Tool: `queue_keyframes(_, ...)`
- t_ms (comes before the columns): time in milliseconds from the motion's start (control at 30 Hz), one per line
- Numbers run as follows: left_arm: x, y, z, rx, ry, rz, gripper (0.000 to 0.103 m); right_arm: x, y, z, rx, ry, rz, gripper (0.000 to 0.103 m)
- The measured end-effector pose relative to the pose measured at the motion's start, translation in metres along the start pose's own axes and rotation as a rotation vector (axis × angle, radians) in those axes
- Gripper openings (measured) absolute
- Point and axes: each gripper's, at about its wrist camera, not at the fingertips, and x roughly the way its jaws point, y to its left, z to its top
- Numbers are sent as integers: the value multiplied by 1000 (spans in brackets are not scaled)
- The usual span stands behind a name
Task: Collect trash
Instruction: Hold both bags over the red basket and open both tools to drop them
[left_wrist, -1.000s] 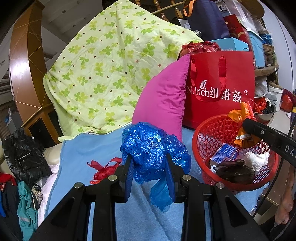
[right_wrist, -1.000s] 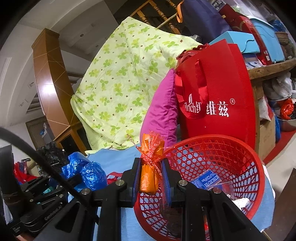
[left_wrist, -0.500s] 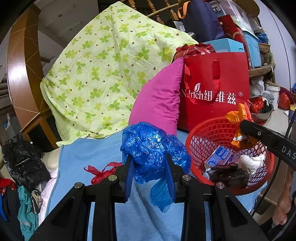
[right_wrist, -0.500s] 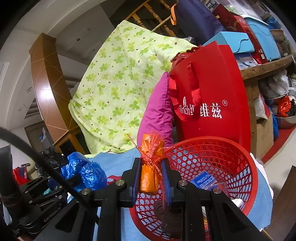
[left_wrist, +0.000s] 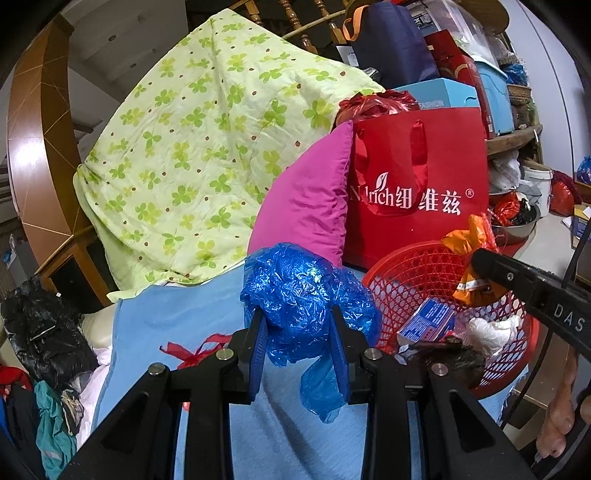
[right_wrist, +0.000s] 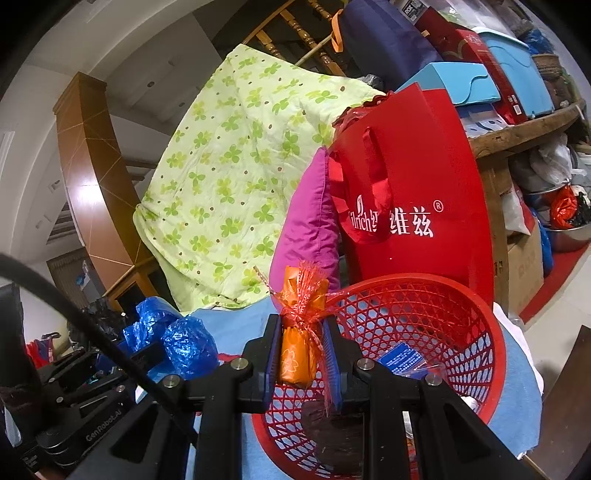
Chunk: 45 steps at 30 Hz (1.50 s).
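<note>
- Left gripper (left_wrist: 300, 352): jaws closed on a crumpled blue plastic bag (left_wrist: 301, 295). The wad bulges above and beyond the blue pads; a loose tail hangs below the right finger. It is held over the light-blue cloth (left_wrist: 177, 321), just left of the basket.
- A red ribbon scrap (left_wrist: 192, 350) lies on the cloth left of the left finger, apart from it.
- Right gripper (right_wrist: 302, 356): jaws clamped tight on an orange wrapper (right_wrist: 298, 354), upright between the pads and bound with red crinkled netting; its frayed top sticks out above the fingertips. It sits at the near-left rim of the basket.
- Red basket (right_wrist: 443, 295): round, open-lattice plastic. Inside, in the left wrist view: a blue printed carton (left_wrist: 426, 321), a white crumpled wad (left_wrist: 491, 330), a dark brown lump (left_wrist: 448, 356).
- Behind, left to right: green clover-print quilt (left_wrist: 207, 155), soft and draped; magenta pillow (left_wrist: 310, 206), smooth fabric; red paper bag (left_wrist: 443, 166), stiff, with white lettering and ribbon handles, standing right behind the basket.
- The right gripper's black finger crosses the right edge of the left wrist view.
</note>
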Motion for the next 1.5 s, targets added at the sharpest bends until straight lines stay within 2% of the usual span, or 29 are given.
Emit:
queue_keyframes(300, -1, -18, 11, 26, -26, -28, 34, -2, -12, 2, 35, 3, -20, 24)
queue_keyframes(633, 11, -32, 12, 26, -12, -73, 34, -5, -35, 4, 89, 16, -63, 24)
queue_keyframes(767, 18, -38, 8, 18, -2, -130, 34, -5, -48, 4, 125, 28, -81, 24)
queue_keyframes(1000, 41, -47, 0, -37, 58, -307, 37, -3, -63, 4, 190, 47, -94, 27)
queue_keyframes(1067, 47, -47, -3, -57, 73, -348, 41, -2, -66, 4, 222, 53, -84, 27)
queue_keyframes(1100, 48, -47, -5, -65, 79, -351, 43, -1, -68, 4, 234, 58, -77, 27)
queue_keyframes(1167, 51, -44, -8, -79, 81, -355, 55, 0, -67, 4, 243, 61, -77, 27)
queue_keyframes(1233, 50, -37, -10, -95, 71, -357, 62, 2, -66, 4, 259, 66, -55, 29)
queue_keyframes(1367, 48, -23, -14, -101, 43, -324, 64, 7, -53, 3, 241, 57, -44, 37)
queue_keyframes(1500, 47, 1, -26, -104, 32, -261, 65, 13, -34, 2, 195, 48, -35, 37)
